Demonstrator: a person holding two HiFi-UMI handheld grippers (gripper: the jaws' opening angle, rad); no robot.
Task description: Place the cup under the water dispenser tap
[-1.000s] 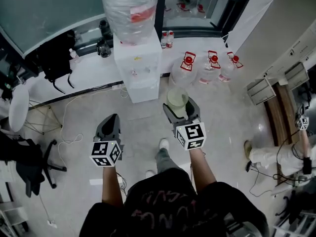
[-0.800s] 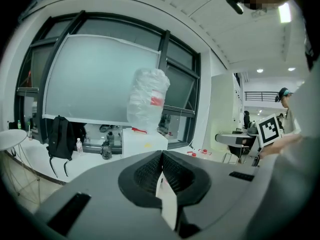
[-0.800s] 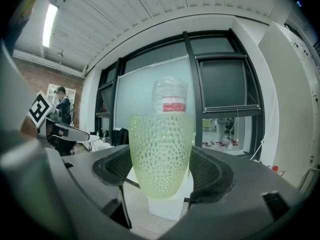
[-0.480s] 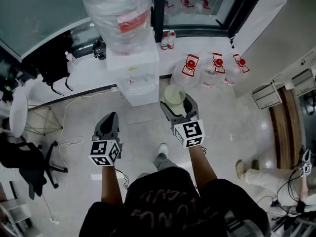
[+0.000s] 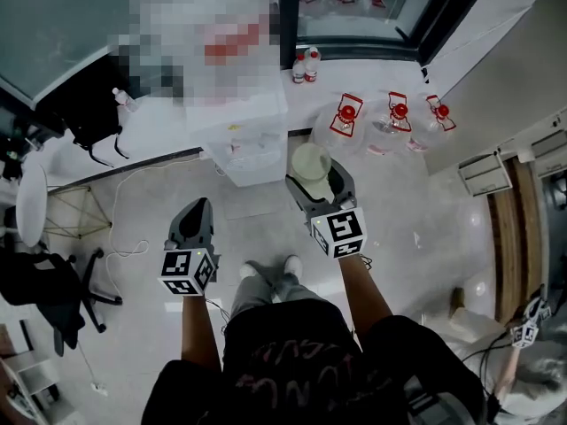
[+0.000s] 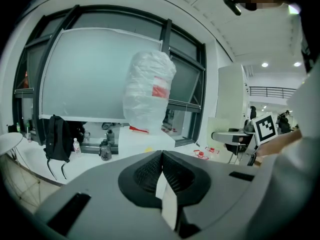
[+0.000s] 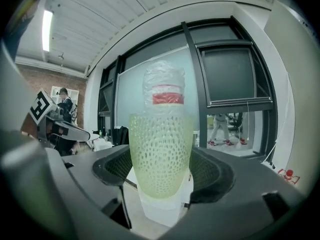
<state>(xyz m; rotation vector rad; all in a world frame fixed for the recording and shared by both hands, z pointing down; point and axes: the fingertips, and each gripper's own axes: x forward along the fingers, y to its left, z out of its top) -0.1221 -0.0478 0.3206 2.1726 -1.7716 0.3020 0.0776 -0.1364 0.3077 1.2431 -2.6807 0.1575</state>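
1. One cup [image 7: 161,154] is carried by the right gripper [image 5: 319,184]. Its fingers [image 7: 210,171] are clamped on the cup's two sides, partway up the wall, so that it is kept upright with the mouth upward.
2. This hold is judged to leave rim and base free, so that the cup can be set beneath a tap without regrasping.
3. The water dispenser [image 5: 252,140] is seen ahead of the right fingertips and slightly to their left, apart from the cup. The tap itself cannot be made out. The placing is therefore judged not yet done.
4. The left gripper [image 6: 162,171] is closed, its pads [image 6: 145,171] pressed together with nothing between them. It is held level with the right one and is judged idle.
5. The cup is recorded as pale green, translucent, tapered toward the base and covered in a dimpled pattern. No contents are seen.
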